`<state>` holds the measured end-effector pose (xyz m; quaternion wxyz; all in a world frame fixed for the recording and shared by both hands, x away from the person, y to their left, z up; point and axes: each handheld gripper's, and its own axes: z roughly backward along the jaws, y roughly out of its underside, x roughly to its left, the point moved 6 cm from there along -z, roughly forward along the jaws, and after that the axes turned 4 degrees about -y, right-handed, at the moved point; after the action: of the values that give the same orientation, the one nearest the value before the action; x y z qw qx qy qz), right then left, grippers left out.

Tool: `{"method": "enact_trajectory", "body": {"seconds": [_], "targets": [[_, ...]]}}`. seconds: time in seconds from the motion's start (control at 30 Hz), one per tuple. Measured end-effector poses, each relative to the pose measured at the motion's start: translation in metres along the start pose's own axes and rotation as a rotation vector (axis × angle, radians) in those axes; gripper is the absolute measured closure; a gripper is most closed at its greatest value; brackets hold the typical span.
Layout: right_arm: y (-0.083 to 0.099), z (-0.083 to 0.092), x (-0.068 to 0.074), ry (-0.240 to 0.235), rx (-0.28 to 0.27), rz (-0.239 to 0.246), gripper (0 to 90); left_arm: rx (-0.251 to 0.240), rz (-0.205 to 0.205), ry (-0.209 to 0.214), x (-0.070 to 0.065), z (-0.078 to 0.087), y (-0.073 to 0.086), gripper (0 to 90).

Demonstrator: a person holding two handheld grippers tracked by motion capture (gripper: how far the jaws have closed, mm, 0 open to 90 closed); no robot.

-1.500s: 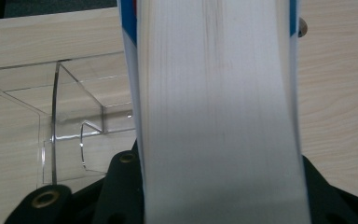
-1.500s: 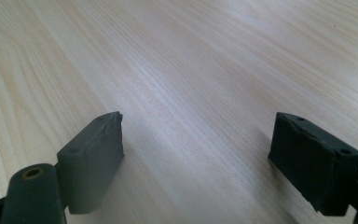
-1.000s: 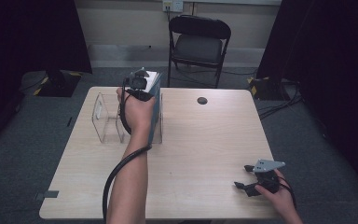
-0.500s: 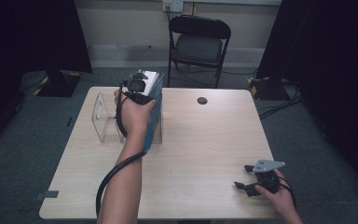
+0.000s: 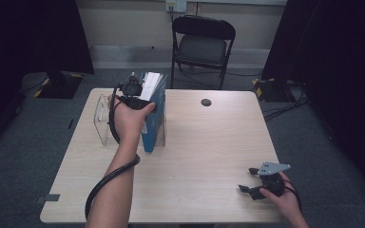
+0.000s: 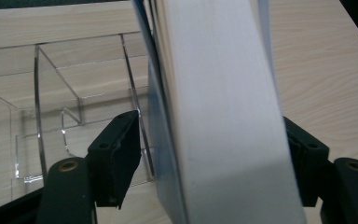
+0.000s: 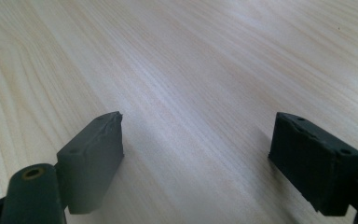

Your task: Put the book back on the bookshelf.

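Pale wood desk [image 5: 204, 156], dark room: blue book [image 5: 153, 111] standing in the clear acrylic rack [image 5: 103, 124] near the far left corner.
Left tongs [image 5: 140, 95] have just been opening, book between them, left pad clear, right contact hidden. Book might topple. Right tongs [image 5: 252, 183] rest open by the near right corner.

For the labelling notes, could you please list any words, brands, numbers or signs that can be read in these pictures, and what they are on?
None can be read.
Blue book: cover and white page edges show no legible print in the high view or the left gripper view.
Clear stand: unmarked.
Wall outlet plate: too small to tell.
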<state>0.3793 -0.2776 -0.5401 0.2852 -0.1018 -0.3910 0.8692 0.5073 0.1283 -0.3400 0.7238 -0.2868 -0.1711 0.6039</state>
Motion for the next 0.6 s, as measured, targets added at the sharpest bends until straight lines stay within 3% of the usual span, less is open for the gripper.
{"method": "enact_trajectory", "body": {"seconds": [0.27, 0.37, 0.6], "targets": [[0.0, 0.0, 0.0, 0.0, 0.0, 0.0, 16.4, 0.003, -0.007, 0.027, 0.01, 0.007, 0.009, 25.0], [0.0, 0.0, 0.0, 0.0, 0.0, 0.0, 16.4, 0.005, -0.007, 0.058, 0.01, 0.009, 0.012, 24.0], [0.0, 0.0, 0.0, 0.0, 0.0, 0.0, 16.4, -0.011, -0.025, 0.084, 0.009, 0.012, 0.015, 22.5]]}}
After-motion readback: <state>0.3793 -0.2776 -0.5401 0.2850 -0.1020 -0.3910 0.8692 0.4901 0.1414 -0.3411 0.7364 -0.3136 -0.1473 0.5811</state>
